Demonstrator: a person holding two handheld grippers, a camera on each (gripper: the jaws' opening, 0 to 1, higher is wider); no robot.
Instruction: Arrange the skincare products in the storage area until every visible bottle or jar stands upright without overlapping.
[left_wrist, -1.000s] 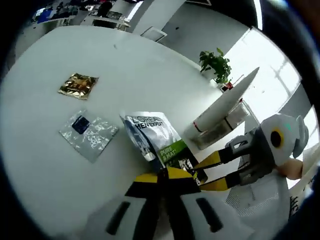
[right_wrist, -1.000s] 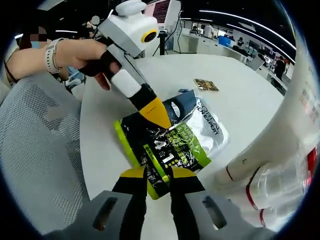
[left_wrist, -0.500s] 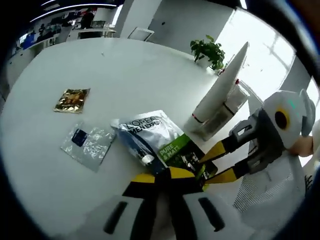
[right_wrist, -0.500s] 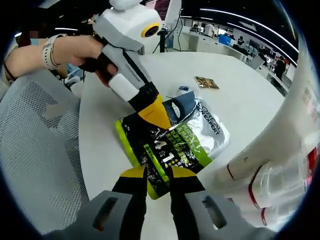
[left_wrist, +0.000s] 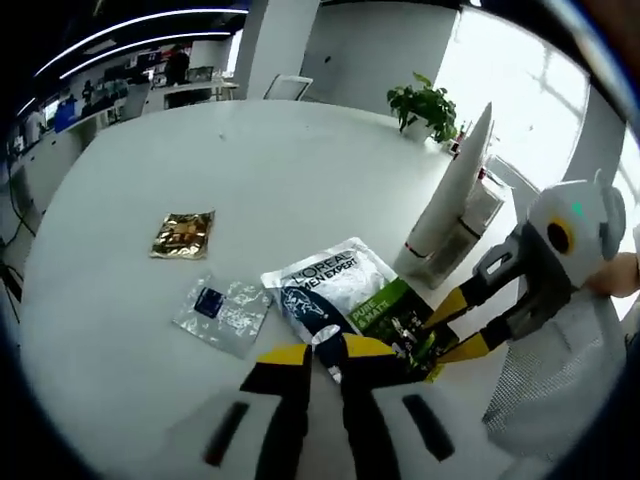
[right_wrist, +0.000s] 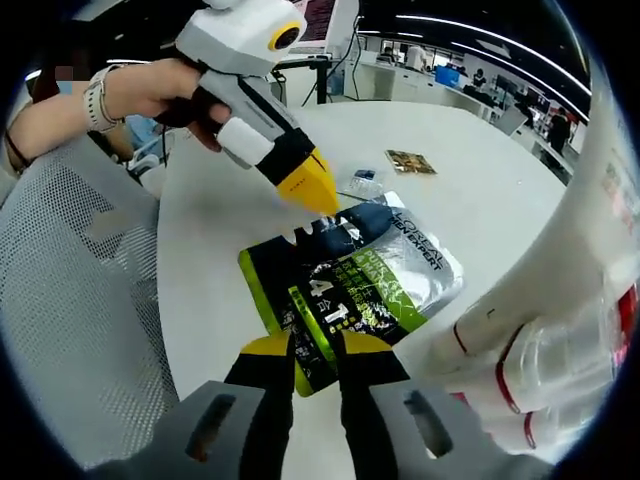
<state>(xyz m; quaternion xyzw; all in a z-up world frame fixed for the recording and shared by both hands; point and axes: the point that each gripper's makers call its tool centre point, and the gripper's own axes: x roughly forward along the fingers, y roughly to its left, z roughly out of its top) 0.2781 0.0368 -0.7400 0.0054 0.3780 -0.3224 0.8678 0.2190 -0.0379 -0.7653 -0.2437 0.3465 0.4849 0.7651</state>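
Observation:
A silver, black and green L'Oreal Men Expert pouch (left_wrist: 345, 295) lies on the round white table (left_wrist: 250, 170). My left gripper (left_wrist: 325, 352) is shut on the pouch's silver end. In the right gripper view, the left gripper (right_wrist: 318, 203) comes in from the upper left and holds that end of the pouch (right_wrist: 345, 285) slightly raised. My right gripper (right_wrist: 315, 352) is shut on the pouch's black and green end. In the left gripper view, the right gripper (left_wrist: 432, 338) reaches in from the right. A white tube (left_wrist: 455, 190) leans in a clear container (left_wrist: 470, 225).
A gold sachet (left_wrist: 183, 235) and a silver sachet (left_wrist: 222, 310) lie to the left of the pouch. A potted plant (left_wrist: 425, 105) stands at the table's far edge. A grey mesh chair (right_wrist: 70, 300) stands beside the table. A person's hand (right_wrist: 150, 95) holds the left gripper.
The left gripper has drawn up and back from over the pouch, lifting its silver end slightly. The right gripper has stayed on the green end.

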